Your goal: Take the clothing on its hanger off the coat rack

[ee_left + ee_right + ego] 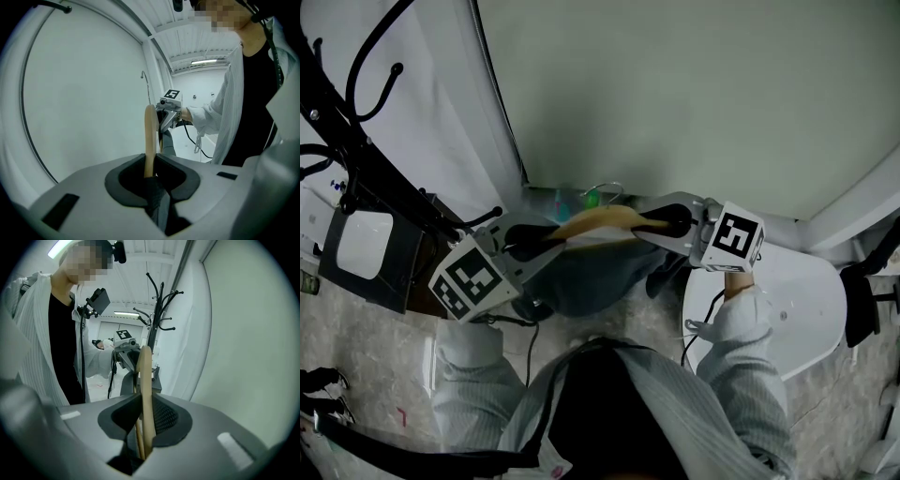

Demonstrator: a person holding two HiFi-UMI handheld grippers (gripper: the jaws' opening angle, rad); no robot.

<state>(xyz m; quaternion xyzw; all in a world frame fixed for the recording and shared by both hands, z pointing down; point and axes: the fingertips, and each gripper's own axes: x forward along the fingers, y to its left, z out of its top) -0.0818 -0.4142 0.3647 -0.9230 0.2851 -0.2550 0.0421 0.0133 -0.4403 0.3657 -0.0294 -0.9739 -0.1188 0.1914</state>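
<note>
Pale curved wooden hanger (595, 221) with a dark grey garment (591, 279) draped under it: held roughly level in front of the person, clear of the black metal coat rack (156, 317)

- Its thin metal hook (606, 185) stands free against the pale wall and catches on nothing we can see
- Left tool (151, 173): jaws closed to a narrow gap on one end of the hanger, with a fold of the dark cloth pinched in below the wood
- Right tool (143, 427): jaws likewise clamped on the other end, the wood standing edge-on between the pads
- The two tools face each other along the hanger, each showing in the other's view

Rack: well apart, off to the left in the head view, its curved pegs bare as far as we can see

Progress, as we judge it: the lift-off looks done, since hook and peg are no longer together. What may remain is carrying the load away or setting it down; the task names no place for that. We see no slack in either grip and no cloth slipping off the wood
</note>
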